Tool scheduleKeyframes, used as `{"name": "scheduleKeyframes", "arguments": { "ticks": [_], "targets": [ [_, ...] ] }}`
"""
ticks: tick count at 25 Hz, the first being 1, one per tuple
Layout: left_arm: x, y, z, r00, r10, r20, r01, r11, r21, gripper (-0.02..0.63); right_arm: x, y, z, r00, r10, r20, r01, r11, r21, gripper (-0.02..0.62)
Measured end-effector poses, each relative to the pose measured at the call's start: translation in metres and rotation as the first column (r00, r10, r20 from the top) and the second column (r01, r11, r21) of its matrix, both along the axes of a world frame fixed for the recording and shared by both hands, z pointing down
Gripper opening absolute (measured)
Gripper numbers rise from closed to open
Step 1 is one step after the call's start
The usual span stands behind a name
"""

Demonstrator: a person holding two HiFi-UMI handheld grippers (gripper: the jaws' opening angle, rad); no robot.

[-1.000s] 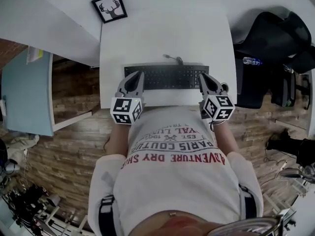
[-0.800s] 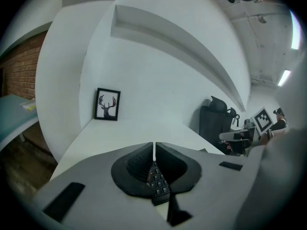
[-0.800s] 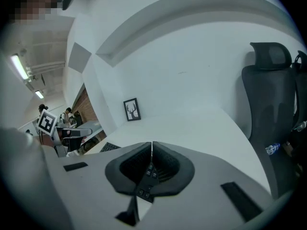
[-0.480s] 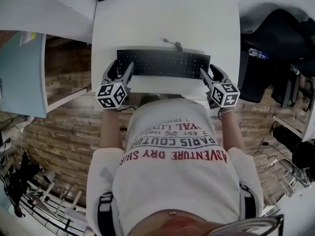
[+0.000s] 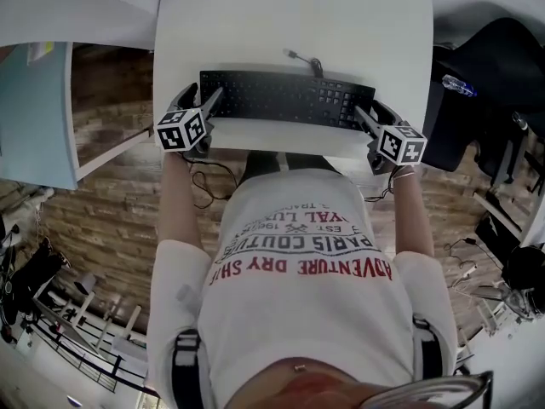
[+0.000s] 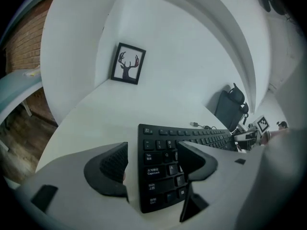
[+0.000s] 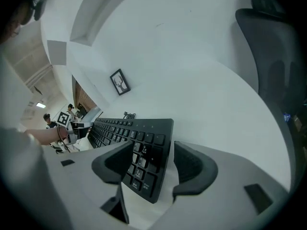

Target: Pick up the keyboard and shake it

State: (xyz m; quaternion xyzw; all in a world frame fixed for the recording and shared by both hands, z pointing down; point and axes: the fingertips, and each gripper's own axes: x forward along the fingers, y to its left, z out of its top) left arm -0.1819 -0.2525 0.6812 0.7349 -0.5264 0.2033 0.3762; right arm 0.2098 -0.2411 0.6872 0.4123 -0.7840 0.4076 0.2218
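A black keyboard [image 5: 285,99] lies across the white desk [image 5: 289,24] near its front edge, its cable [image 5: 306,60] running off the back. My left gripper [image 5: 200,100] is at the keyboard's left end and my right gripper [image 5: 372,113] at its right end. Both sets of jaws have just been opening. In the left gripper view the left gripper [image 6: 152,157] straddles the keyboard's [image 6: 158,152] end, and a gap shows beside the outer pad. In the right gripper view the right gripper [image 7: 153,152] stands open around the keyboard's [image 7: 120,126] other end, its pads clear of it.
A framed deer picture [image 6: 128,63] leans on the wall at the desk's back left. A black office chair [image 5: 485,66] with a water bottle [image 5: 458,86] stands to the right. A pale blue panel [image 5: 34,118] and wood floor lie to the left.
Both grippers have sunk toward the desk at the keyboard's two ends. Their jaws now stand wide apart, where earlier they were closer together.
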Motion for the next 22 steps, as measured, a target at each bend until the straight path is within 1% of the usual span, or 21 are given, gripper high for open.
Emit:
{"name": "scheduleKeyframes", "arguments": {
  "ticks": [2,4,6,8,10,13,16,18,22],
  "targets": [
    [-0.002,-0.001,0.002,1.0,0.006,-0.006,-0.006,1.0,-0.012,0.317,-0.005,0.001,0.004,1.0,-0.022,0.015,0.023,0.999,-0.027,0.258],
    [-0.001,0.0,0.002,0.999,0.016,-0.051,-0.018,0.999,-0.034,0.316,-0.009,0.003,0.006,0.998,-0.052,0.026,0.053,0.998,-0.046,0.258],
    [0.007,0.004,0.005,0.994,0.062,-0.094,-0.068,0.996,-0.063,0.316,-0.01,0.004,0.007,0.996,-0.075,0.048,0.078,0.995,-0.061,0.258],
    [0.015,0.009,0.009,0.986,0.126,-0.108,-0.134,0.988,-0.077,0.318,-0.01,0.004,0.008,0.993,-0.098,0.065,0.103,0.992,-0.077,0.258],
    [0.015,0.01,0.01,0.982,0.151,-0.113,-0.161,0.984,-0.078,0.318,-0.013,0.003,0.008,0.99,-0.124,0.064,0.13,0.987,-0.094,0.258],
    [0.012,0.009,0.01,0.979,0.169,-0.112,-0.179,0.98,-0.09,0.318,-0.014,0.002,0.01,0.988,-0.154,0.029,0.156,0.978,-0.135,0.256],
    [0.013,0.008,0.01,0.977,0.192,-0.095,-0.201,0.974,-0.106,0.317,-0.014,-0.002,0.009,0.988,-0.155,0.017,0.156,0.971,-0.183,0.256],
    [0.014,0.008,0.009,0.978,0.191,-0.088,-0.199,0.975,-0.094,0.316,-0.014,-0.004,0.006,0.989,-0.149,0.016,0.149,0.97,-0.19,0.256],
    [0.013,0.009,0.008,0.983,0.158,-0.094,-0.164,0.985,-0.059,0.316,-0.016,-0.002,0.007,0.988,-0.156,0.013,0.156,0.972,-0.176,0.253]
  ]
}}
